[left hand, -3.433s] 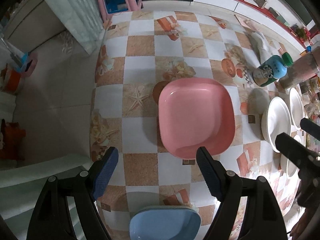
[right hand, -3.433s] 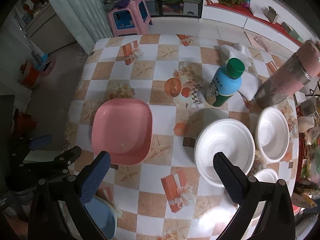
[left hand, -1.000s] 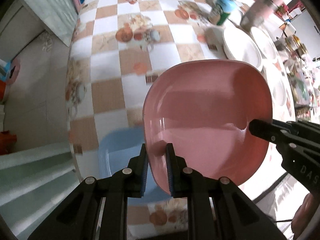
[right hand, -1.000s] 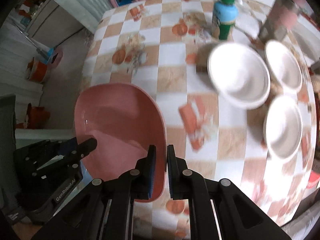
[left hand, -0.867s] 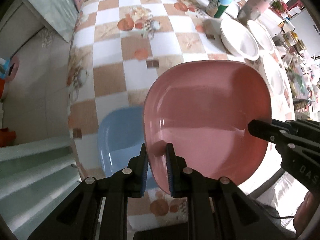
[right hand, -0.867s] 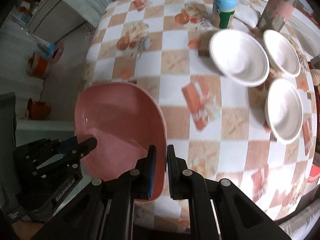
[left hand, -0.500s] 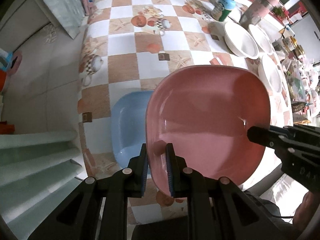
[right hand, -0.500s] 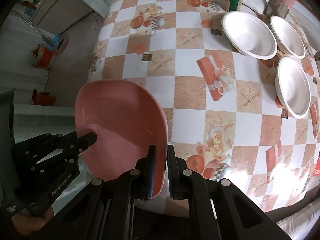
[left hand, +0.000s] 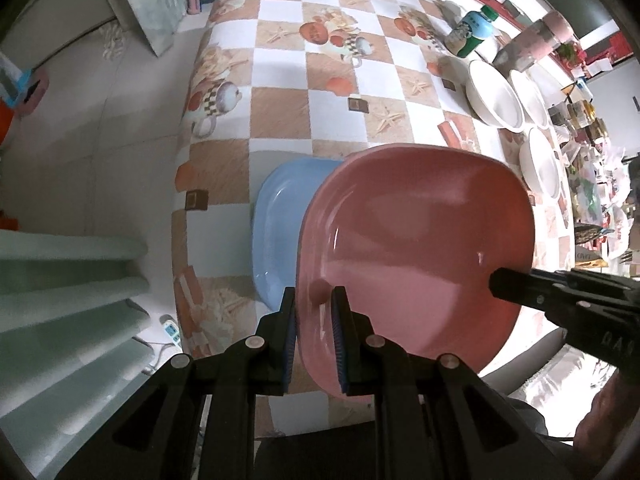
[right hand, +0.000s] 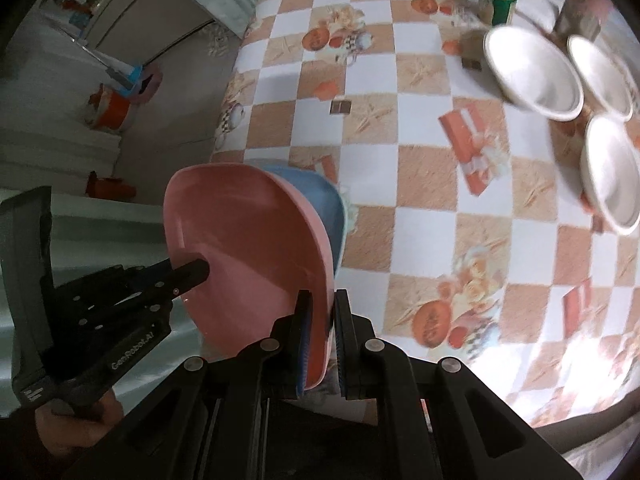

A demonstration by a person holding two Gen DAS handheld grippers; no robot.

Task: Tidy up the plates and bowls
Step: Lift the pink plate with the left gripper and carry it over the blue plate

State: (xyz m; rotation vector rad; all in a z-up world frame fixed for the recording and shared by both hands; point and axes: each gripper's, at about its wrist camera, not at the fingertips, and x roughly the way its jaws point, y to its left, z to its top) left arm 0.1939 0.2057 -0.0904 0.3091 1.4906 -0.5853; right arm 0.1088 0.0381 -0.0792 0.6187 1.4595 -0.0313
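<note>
Both tongs, left (left hand: 314, 334) and right (right hand: 320, 344), pinch opposite rims of pink plate (left hand: 416, 248); probably light, stiff, glossy-slick plastic; rim grips suit.

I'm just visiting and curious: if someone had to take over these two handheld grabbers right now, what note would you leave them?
Left gripper: jaws shut on the near rim of the square pink plastic plate.
Right gripper: jaws shut on the same plate's opposite rim.
The pink plate is held in the air, tilted, over the square blue plastic plate, which lies near the edge of the checkered tablecloth.
Three round white bowls sit unstacked at the far right, beside a blue bottle with a green cap.
Done: pink plate lifted and brought above the blue one.
Left: lower it onto the blue plate, release, then probably stack the bowls.
</note>
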